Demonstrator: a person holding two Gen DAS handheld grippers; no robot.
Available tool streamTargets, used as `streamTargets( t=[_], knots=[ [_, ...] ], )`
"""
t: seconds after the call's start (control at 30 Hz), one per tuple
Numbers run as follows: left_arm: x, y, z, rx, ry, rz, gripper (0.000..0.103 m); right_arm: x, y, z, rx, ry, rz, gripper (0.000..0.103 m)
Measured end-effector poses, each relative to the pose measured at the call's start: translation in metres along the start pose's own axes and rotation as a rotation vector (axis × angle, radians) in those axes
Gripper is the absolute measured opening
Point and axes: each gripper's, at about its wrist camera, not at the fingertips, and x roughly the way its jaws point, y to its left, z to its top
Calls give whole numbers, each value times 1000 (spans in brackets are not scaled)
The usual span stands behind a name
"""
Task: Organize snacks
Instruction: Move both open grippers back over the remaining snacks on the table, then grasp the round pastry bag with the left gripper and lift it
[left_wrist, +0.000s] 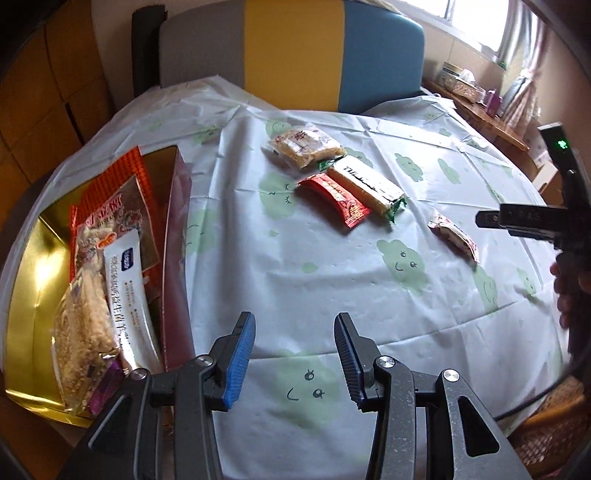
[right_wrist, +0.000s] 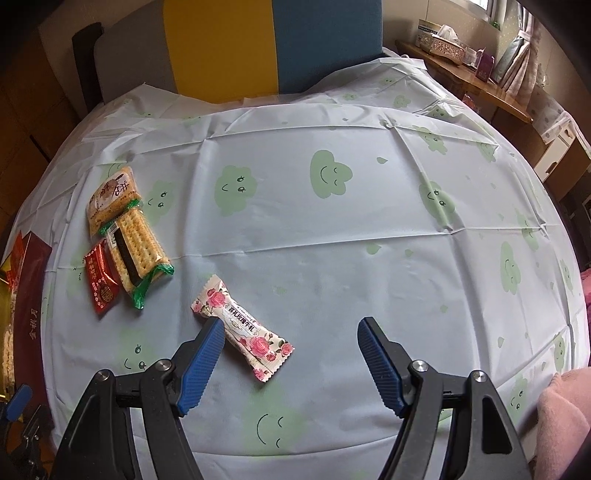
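A gold-lined red box (left_wrist: 173, 221) stands at the table's left and holds several snack packs, a white one (left_wrist: 125, 288) on top. On the cloth lie a rose-print candy pack (right_wrist: 242, 325), a red packet (right_wrist: 100, 280), a green-ended cracker pack (right_wrist: 138, 251) and a beige biscuit pack (right_wrist: 112, 197). They also show in the left wrist view: candy (left_wrist: 452, 234), red packet (left_wrist: 334, 199), crackers (left_wrist: 365, 184), biscuits (left_wrist: 303, 146). My left gripper (left_wrist: 295, 321) is open and empty beside the box. My right gripper (right_wrist: 291, 328) is open, the candy pack just by its left finger.
A cloud-print plastic cloth (right_wrist: 332, 240) covers the table. A grey, yellow and blue chair back (left_wrist: 291, 51) stands behind it. A wooden shelf with boxes (right_wrist: 461, 62) is at the far right. A pink cloth (right_wrist: 565, 421) is at the near right edge.
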Motion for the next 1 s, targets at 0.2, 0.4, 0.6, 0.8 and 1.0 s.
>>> streamTargets(
  t=[0.2, 0.4, 0.6, 0.8, 1.0],
  knots=[
    [15, -2, 19, -52, 36, -21, 45, -2, -2, 1, 10, -7, 21, 76],
    [15, -11, 40, -36, -6, -21, 45, -3, 2, 1, 0, -7, 27, 76],
    [30, -7, 71, -57, 9, -8, 45, -5, 0, 2, 8, -14, 31, 76],
    [46, -5, 121, 32, -11, 55, 68, -6, 3, 1, -2, -14, 46, 76],
    [76, -22, 154, 229, 7, 112, 69, -7, 10, -1, -25, -8, 75, 76]
  ],
)
